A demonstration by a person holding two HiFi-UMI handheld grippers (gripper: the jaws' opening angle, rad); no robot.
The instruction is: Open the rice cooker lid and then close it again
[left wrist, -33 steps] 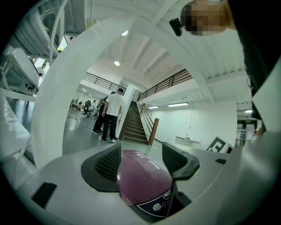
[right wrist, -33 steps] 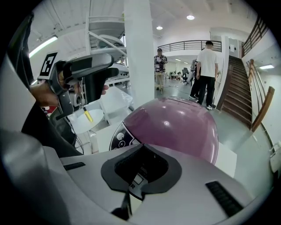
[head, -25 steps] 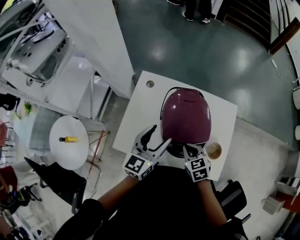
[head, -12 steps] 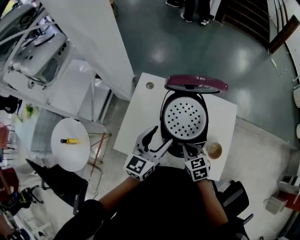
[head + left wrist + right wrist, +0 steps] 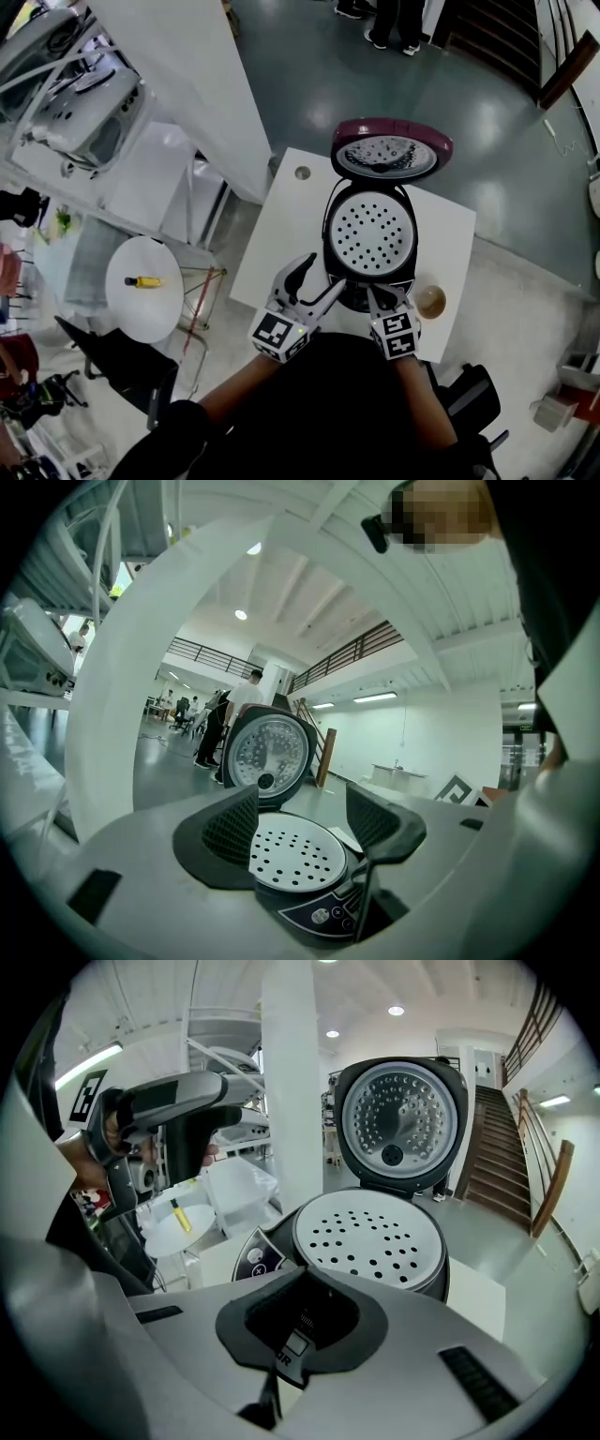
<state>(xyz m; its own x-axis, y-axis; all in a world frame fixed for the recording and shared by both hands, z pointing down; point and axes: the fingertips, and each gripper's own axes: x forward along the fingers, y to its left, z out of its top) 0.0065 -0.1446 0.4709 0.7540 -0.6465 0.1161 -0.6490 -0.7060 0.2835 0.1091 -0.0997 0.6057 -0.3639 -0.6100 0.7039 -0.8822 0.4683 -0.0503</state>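
Since a second ago the maroon lid (image 5: 391, 150) has swung from flat on the rice cooker (image 5: 354, 300) to standing upright on its rear hinge, its silver inner face turned toward the person. Both tools have kept their places at the cooker's front.

Nearest the person, the left tool (image 5: 317, 279) sits at the cooker's front left corner with its jaws spread apart and nothing between the pads. Through the gap, the left gripper view looks over the control panel (image 5: 323, 919) to the open pot. Just to its right, the right tool (image 5: 378, 300) has its jaws pressed together, gripping nothing, with its tip at the cooker's front edge. Whether it touches the casing I cannot tell.

Behind the tips, a white perforated tray (image 5: 371, 232) lies flat and fills the mouth of the cooker. Beyond the tray the lid rises, a dark rim around a dimpled metal plate. The cooker stands on a white table (image 5: 272, 244), toward the person's edge. A round tan dish (image 5: 430, 301) lies on the table just beside the cooker's front right. A small hole (image 5: 302, 172) marks the table's far left corner.

Off to the table's left, a round side table (image 5: 131, 309) carries a yellow object (image 5: 142, 280). Farther off, across the grey floor (image 5: 469, 112), people's legs (image 5: 392, 19) show at the top edge.
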